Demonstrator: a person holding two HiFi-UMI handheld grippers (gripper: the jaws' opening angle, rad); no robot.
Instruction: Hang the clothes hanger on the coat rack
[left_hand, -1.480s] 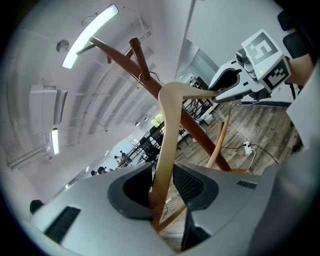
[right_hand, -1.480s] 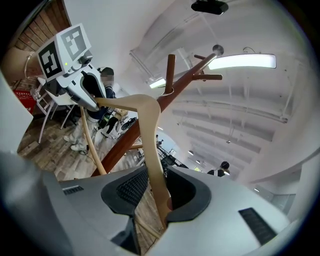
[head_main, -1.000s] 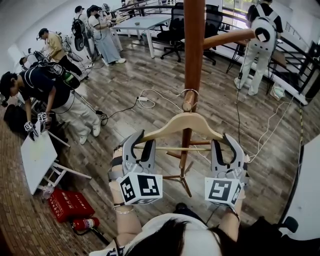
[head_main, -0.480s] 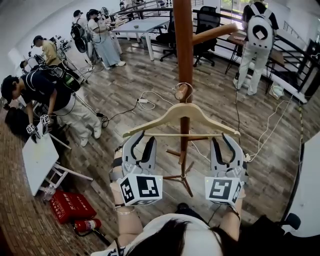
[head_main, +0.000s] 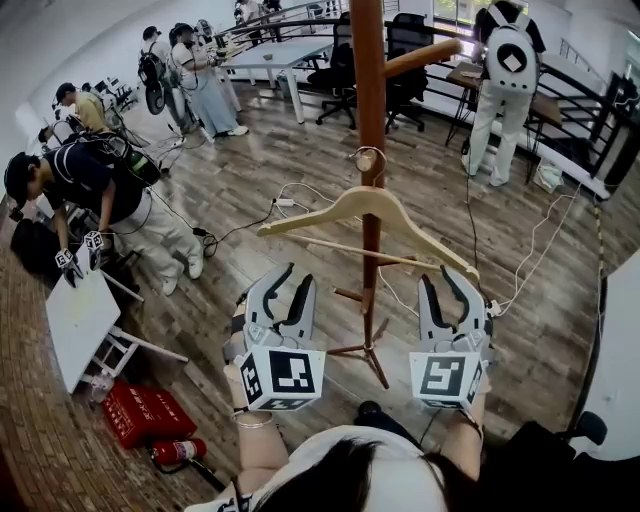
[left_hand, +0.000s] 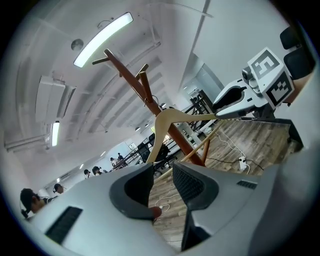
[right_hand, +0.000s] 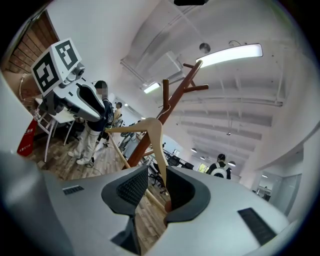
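Hanger (head_main: 340, 207) now tilted, hooked on coat rack (head_main: 368, 60)

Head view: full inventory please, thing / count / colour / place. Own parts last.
brown wooden coat rack: 1, brown, centre, upright
pale wooden clothes hanger: 1, light wood, hook on a rack peg, tilted, right end lower
white tabletop: 1, white, left
red case: 1, red, floor at lower left
red fire extinguisher: 1, red, lying beside the case
white cables: several, white, floor behind the rack
black office chairs: 2, black, far centre
people: several, at left, back and right
left hand-held gripper: 1, grey, jaws apart, empty, below the hanger's left end
right hand-held gripper: 1, grey, jaws apart round the hanger's right end
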